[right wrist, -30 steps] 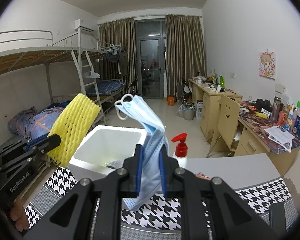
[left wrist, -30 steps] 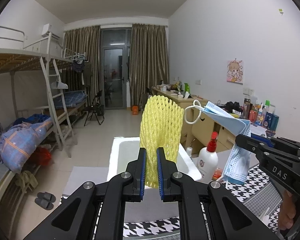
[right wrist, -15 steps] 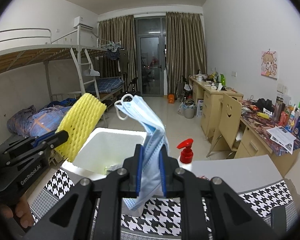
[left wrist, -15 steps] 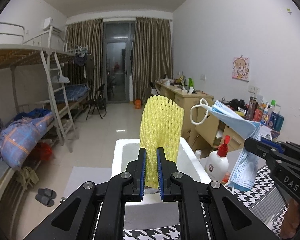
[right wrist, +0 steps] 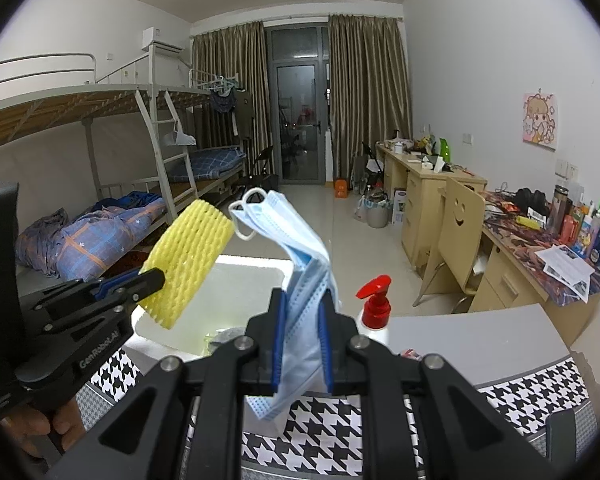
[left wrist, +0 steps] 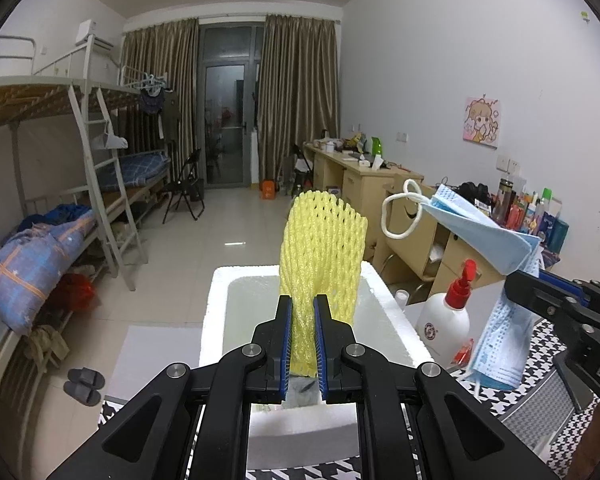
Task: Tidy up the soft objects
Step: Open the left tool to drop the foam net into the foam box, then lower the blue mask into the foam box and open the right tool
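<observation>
My left gripper [left wrist: 302,344] is shut on a yellow foam net sleeve [left wrist: 322,256] and holds it upright above the near end of a white foam box [left wrist: 216,312]. My right gripper [right wrist: 302,344] is shut on a bunch of blue face masks [right wrist: 300,276] with white ear loops, held up just right of the box [right wrist: 256,266]. In the right wrist view the left gripper [right wrist: 152,280] and the yellow sleeve [right wrist: 190,256] hang over the box's left side. In the left wrist view the right gripper [left wrist: 516,284] and the masks [left wrist: 500,280] are at the right.
A white pump bottle with a red top [left wrist: 446,320] [right wrist: 374,312] stands right of the box. The table has a houndstooth cloth [right wrist: 340,420]. A bunk bed [left wrist: 60,200] is at the left, and desks [right wrist: 428,200] and a chair are at the right.
Both grippers have moved forward and slightly down toward the foam box, still holding the sleeve and the masks. The box looks larger and nearer.
</observation>
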A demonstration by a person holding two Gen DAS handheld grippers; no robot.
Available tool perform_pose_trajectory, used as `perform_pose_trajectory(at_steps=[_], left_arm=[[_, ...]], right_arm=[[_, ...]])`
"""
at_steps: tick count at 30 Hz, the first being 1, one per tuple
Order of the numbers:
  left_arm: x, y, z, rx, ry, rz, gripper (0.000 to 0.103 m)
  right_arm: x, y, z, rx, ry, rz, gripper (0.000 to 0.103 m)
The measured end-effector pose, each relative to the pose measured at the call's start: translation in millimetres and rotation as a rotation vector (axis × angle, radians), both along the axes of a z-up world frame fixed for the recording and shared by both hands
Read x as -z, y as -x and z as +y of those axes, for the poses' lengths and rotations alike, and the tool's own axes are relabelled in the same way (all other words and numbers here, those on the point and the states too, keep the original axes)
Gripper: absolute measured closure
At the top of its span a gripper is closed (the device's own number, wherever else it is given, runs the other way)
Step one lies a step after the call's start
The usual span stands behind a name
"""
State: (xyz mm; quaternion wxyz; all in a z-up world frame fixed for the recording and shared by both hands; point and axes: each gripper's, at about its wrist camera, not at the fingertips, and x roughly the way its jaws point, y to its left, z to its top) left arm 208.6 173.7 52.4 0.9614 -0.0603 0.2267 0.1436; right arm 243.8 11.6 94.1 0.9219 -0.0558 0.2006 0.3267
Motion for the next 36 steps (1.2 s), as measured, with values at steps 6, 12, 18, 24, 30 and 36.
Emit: perform_pose_trajectory(at_steps=[6,12,18,24,30,36], left_arm=[[7.2,-13.8,8.2,0.018,0.030,0.030,0.092],[12.6,-19.1,15.2,0.002,0.041,0.044,0.087],[12.5,-10.5,21.9,-0.043,0.050,0.026,0.015],[8.0,4.4,19.6,-0.092,-0.001,-0.006,0.002],[2.1,17.2,26.2,-0.118,-0.011,-0.022,0.002],[-4.1,37.5,32.0,-0.160,-0.029,-0.036,0.002]], right_arm=[[1.2,-4.2,3.2,0.010,0.006,0.012,0.084],[0.5,-5.2,3.7,0.024,0.009,0.014,0.084],[0.9,-5.2,4.0,0.033,0.005,0.017,0.084],[1.9,-6.0,10.5,0.020,0.018,0.017,0.084],[3.9,-5.0,19.8,-0.007,0.029,0.030,0.084],[5.4,-5.0,31.3,-0.029,0.045,0.036,0.084]])
